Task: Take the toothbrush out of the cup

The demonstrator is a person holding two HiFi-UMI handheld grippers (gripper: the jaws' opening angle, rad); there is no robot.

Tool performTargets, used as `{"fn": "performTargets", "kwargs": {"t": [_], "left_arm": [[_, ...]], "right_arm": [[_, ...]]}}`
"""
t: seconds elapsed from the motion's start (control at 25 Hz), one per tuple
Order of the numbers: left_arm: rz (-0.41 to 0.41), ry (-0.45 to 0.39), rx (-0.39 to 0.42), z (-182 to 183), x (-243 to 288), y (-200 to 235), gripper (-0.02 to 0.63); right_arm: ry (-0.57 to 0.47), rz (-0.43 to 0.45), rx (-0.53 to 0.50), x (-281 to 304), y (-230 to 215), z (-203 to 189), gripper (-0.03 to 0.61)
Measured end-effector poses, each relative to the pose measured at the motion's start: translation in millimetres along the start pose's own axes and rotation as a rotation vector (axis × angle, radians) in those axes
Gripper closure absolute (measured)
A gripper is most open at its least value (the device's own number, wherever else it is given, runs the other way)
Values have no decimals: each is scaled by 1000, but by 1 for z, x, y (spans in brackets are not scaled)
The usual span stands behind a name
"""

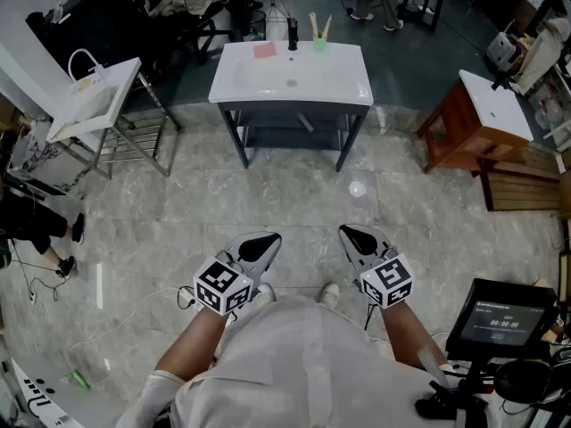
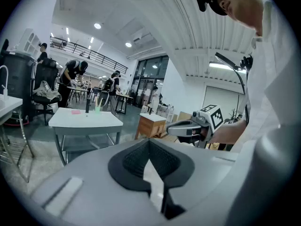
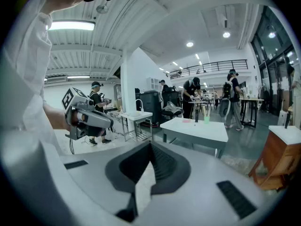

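Toothbrush [image 1: 314,23] stands in the green cup [image 1: 319,43] on the worktop [image 1: 268,83] at twelve o'clock; we hold left claw [image 1: 271,237] and right claw [image 1: 347,231] pressed together.

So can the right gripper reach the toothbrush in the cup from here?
Probably not yet: the right gripper is shut and hangs well short of the cup, which holds the toothbrush far back on the sink. Only floor lies between; stepping closer should do.
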State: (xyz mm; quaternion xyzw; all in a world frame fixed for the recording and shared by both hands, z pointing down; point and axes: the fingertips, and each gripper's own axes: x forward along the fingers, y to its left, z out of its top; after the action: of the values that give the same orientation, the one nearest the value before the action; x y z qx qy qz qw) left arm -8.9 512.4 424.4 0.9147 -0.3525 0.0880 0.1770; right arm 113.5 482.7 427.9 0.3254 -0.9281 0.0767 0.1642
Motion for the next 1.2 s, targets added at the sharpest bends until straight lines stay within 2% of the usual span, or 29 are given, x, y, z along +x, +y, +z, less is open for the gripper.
{"fn": "performTargets", "kwargs": {"t": [0.16, 0.32, 0.52, 0.8, 1.0, 1.12, 1.2], "left_arm": [[10, 1, -8, 3, -44, 30, 607], [2, 13, 3, -15, -83, 61, 607], [-23, 23, -27, -23, -81, 91, 607], [-62, 4, -25, 9, -17, 132, 607], [-49, 15, 3, 54, 27, 164, 607], [-38, -3, 9, 84, 61, 191, 606], [-30, -22, -2, 102, 89, 208, 606]], "right_arm": [[-10, 1, 19, 31, 29, 18, 572], [-13, -22, 48, 63, 59, 15, 572], [21, -31, 101, 88, 67, 12, 572], [9, -46, 124, 132, -5, 19, 569], [-42, -31, 85, 175, -73, 59, 567], [-59, -21, 56, 199, -115, 76, 508], [-56, -7, 38, 213, -146, 83, 491]]}}
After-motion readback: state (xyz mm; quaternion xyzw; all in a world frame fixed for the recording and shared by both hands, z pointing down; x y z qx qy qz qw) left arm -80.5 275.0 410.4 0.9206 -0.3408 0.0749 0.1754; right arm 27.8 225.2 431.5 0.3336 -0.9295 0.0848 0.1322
